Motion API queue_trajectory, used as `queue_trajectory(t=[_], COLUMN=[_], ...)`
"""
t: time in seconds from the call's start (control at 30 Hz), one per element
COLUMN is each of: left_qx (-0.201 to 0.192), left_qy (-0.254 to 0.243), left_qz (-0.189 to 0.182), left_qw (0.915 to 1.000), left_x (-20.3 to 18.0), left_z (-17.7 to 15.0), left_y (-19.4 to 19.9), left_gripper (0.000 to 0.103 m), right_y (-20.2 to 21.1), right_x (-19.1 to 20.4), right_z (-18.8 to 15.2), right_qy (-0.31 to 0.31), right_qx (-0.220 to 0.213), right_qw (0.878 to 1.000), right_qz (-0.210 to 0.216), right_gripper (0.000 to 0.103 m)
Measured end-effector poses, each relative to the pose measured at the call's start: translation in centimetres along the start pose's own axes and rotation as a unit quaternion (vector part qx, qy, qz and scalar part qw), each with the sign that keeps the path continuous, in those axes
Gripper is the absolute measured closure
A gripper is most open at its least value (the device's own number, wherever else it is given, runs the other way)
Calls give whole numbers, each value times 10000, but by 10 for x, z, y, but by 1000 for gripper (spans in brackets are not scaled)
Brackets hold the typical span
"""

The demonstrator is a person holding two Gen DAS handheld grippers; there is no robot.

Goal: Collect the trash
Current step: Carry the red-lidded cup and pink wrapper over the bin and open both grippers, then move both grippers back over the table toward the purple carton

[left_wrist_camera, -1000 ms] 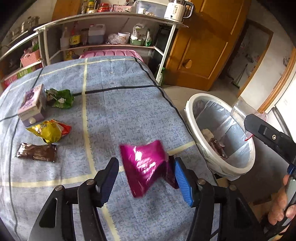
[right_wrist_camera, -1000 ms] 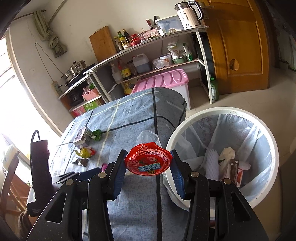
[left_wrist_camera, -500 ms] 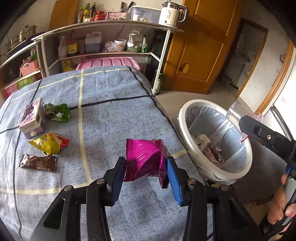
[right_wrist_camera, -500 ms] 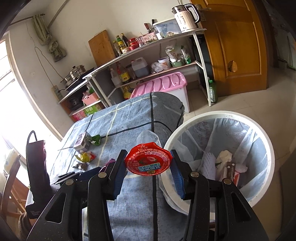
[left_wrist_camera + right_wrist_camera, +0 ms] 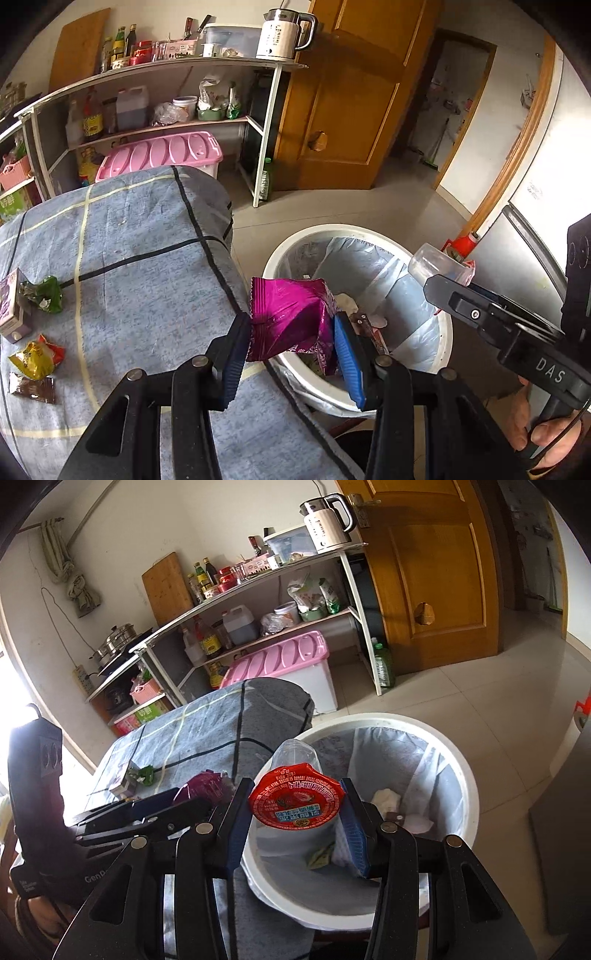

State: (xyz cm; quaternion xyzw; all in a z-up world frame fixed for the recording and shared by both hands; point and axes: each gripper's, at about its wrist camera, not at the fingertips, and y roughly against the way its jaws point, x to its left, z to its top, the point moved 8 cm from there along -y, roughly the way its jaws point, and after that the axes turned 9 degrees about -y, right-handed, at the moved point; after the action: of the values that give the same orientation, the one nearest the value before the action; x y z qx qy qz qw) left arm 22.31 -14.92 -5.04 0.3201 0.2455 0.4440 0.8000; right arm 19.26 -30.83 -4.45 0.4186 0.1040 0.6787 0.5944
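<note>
Hovering at the rim of the white trash bin (image 5: 280,254), the left gripper (image 5: 291,354) pinches a crumpled magenta wrapper (image 5: 288,317) between its blue pads, held out past the table edge, I'd guess so it falls into the liner and not onto the cloth. The right gripper (image 5: 295,827) is clamped on a clear cup with a red foil lid (image 5: 295,797), poised over the bin's near side for the same reason. Nothing blocks either drop. Left of the bin, on the blue tablecloth (image 5: 147,288), more litter waits: a green wrapper (image 5: 46,295), a yellow packet (image 5: 33,356), a brown wrapper (image 5: 31,387) and a small carton (image 5: 11,306).
</note>
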Motion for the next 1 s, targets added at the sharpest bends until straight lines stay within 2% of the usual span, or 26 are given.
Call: queue_trajectory(t=[0.23, 0.4, 0.47, 0.6, 0.87, 1.0], left_qx=[90, 229, 266, 269, 92, -38], left_qy=[-83, -15, -12, 70, 115, 217], left_qz=[-156, -241, -212, -239, -238, -68], left_qw=[9998, 9994, 9994, 9993, 9996, 9997], left_x=[-17, -18, -18, -14, -6, 9], left_z=[8, 5, 4, 2, 2, -3], left_y=[-21, -34, -37, -38, -22, -6], left_gripper=[55, 53, 51, 44, 42, 42], right_y=[-17, -28, -31, -36, -29, -26], right_x=[-37, -51, -52, -52, -45, -33], right_z=[-2, -7, -9, -14, -15, -15], right_qy=[-57, -89, -68, 5, -99, -74], right_qx=[237, 442, 514, 556, 476, 389], right_qw=[9986, 9973, 9969, 9962, 9968, 9978], right_qz=[-464, -587, -595, -663, -628, -541], right_gripper=[56, 56, 54, 43, 43, 43])
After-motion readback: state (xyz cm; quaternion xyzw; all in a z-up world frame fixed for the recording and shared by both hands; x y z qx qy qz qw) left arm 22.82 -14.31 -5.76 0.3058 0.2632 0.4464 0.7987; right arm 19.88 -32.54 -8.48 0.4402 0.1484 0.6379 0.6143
